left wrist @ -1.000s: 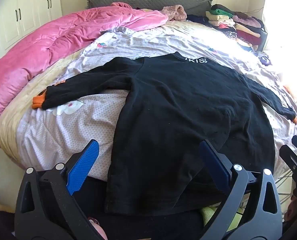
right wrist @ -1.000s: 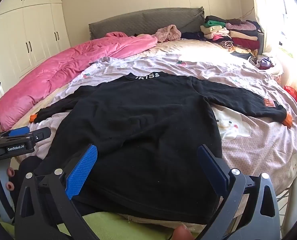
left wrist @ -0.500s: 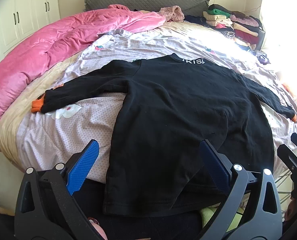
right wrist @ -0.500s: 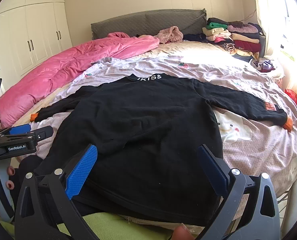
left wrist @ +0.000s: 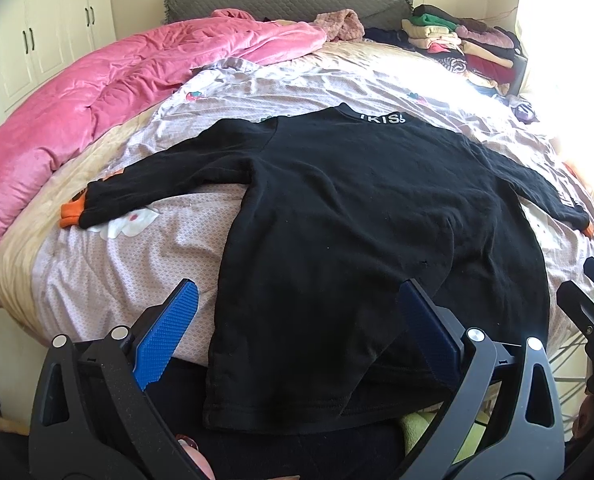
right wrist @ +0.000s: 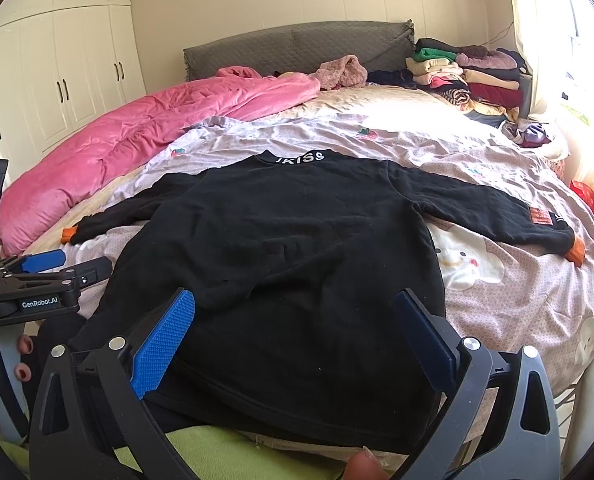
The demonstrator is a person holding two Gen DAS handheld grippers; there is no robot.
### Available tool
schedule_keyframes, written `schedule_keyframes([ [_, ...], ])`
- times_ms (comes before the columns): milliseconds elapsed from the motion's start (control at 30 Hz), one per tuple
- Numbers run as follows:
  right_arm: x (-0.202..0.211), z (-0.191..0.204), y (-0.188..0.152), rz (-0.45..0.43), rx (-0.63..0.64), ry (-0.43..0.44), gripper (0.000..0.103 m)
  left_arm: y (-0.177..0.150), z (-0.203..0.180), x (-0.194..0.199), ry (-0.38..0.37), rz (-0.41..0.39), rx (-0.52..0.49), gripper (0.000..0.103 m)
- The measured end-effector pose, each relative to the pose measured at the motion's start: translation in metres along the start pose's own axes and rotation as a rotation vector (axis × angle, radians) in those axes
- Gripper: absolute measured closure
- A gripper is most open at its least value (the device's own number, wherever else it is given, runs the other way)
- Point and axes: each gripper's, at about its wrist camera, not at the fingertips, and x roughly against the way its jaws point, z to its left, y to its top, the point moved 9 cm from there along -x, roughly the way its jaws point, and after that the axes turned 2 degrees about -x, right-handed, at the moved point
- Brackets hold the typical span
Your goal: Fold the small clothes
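A black long-sleeved sweatshirt point(left wrist: 349, 216) point(right wrist: 297, 248) with orange cuffs lies flat on the bed, both sleeves spread sideways and its white-lettered collar at the far end. Its hem hangs over the near bed edge. My left gripper point(left wrist: 299, 312) stands open above the hem's left part, nothing between its blue pads. My right gripper point(right wrist: 297, 316) is open too, held over the hem's right part. The left gripper point(right wrist: 53, 268) shows at the left edge of the right wrist view, and the right gripper point(left wrist: 593, 300) shows at the right edge of the left wrist view.
A pink quilt point(left wrist: 97, 92) lies bunched along the bed's left side. Folded clothes point(right wrist: 469, 72) are stacked at the far right by the grey headboard point(right wrist: 293, 48). White wardrobes point(right wrist: 49, 80) stand on the left. Something yellow-green point(right wrist: 213, 456) sits just below the hem.
Both cameras have tilted slightly, so the sweatshirt sits a little lower in view. Both grippers stay open and the sweatshirt has not moved.
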Motion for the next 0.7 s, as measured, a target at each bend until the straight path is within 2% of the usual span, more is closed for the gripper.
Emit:
schedule_keyframes([
  [700, 0.0000, 0.0025, -0.0001, 0.003, 0.004, 0.003, 0.004, -0.0024, -0.0033, -0.0015, -0.003, 0.004, -0.009, 0.009],
])
